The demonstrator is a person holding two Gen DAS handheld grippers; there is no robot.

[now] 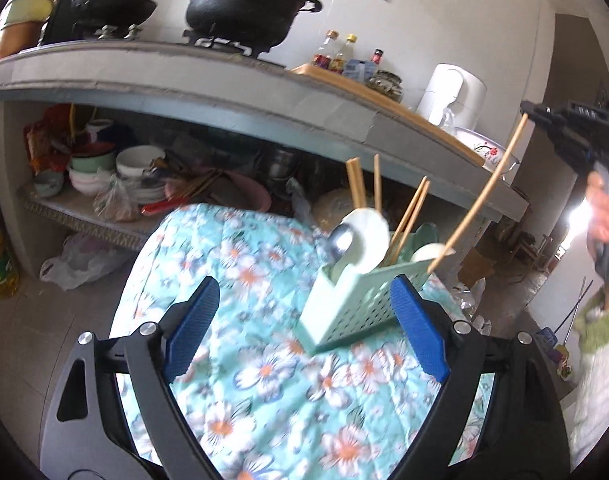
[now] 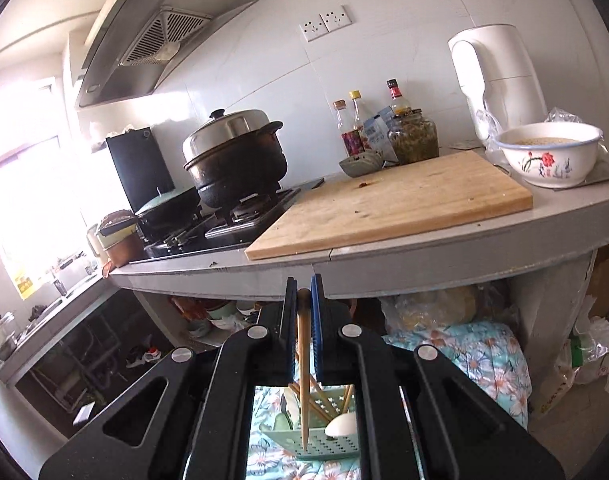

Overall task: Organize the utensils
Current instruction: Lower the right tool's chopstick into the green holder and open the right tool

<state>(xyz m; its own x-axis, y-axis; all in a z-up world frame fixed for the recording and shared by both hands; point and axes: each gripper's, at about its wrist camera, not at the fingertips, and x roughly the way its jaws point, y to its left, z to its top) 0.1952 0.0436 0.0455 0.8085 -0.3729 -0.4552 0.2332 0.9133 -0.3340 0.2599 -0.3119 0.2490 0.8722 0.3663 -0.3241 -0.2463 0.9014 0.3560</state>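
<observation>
Right gripper (image 2: 303,300) is clamped on the top end of a single chopstick (image 2: 303,380), which hangs long-axis down, its tip just over the near wall of the mint utensil caddy (image 2: 324,446) on the floral cloth (image 2: 492,356). Left gripper (image 1: 304,320) gapes wide with nothing between its pads, the caddy just ahead and toward its right pad. The left view shows the chopstick slanting, tip at the caddy's far corner; the right view alone shows the pinch on it.
</observation>
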